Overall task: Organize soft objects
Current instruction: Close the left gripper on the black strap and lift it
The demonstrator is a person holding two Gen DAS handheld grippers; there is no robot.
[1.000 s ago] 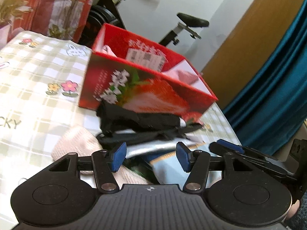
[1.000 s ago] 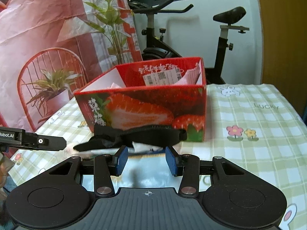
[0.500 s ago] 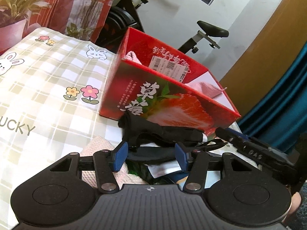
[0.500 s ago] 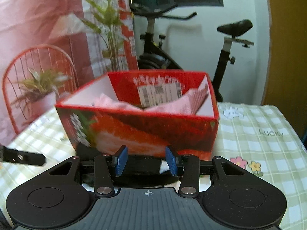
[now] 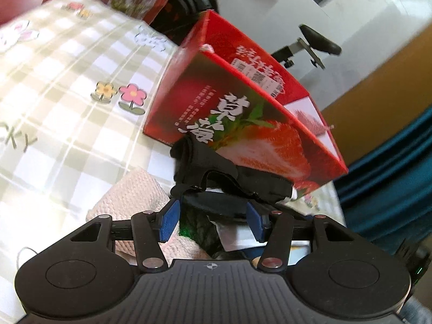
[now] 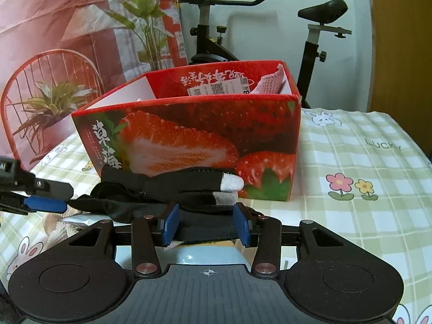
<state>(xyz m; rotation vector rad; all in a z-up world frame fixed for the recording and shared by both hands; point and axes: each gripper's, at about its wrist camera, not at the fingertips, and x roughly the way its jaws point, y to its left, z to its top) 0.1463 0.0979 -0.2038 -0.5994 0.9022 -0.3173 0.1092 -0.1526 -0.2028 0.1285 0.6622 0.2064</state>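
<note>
Grippers: left gripper (image 5: pixel 213 222) & right gripper (image 6: pixel 206 224) both spread wide, nothing pinched. Black gloves (image 6: pixel 172 186) lie on checked tablecloth (image 6: pixel 364 189), touching front wall of strawberry box (image 6: pixel 202 132); pink knit cloth (image 5: pixel 132 197) just beside.

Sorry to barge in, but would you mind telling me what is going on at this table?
A person holding two sets of tongs is sorting soft things into the red strawberry box, which already holds a pink cloth. A small pile lies in front of the box: black gloves on top, a pink towel beside them. The right tongs and the left tongs are both open, poised at the black fabric; neither grips anything yet.
</note>
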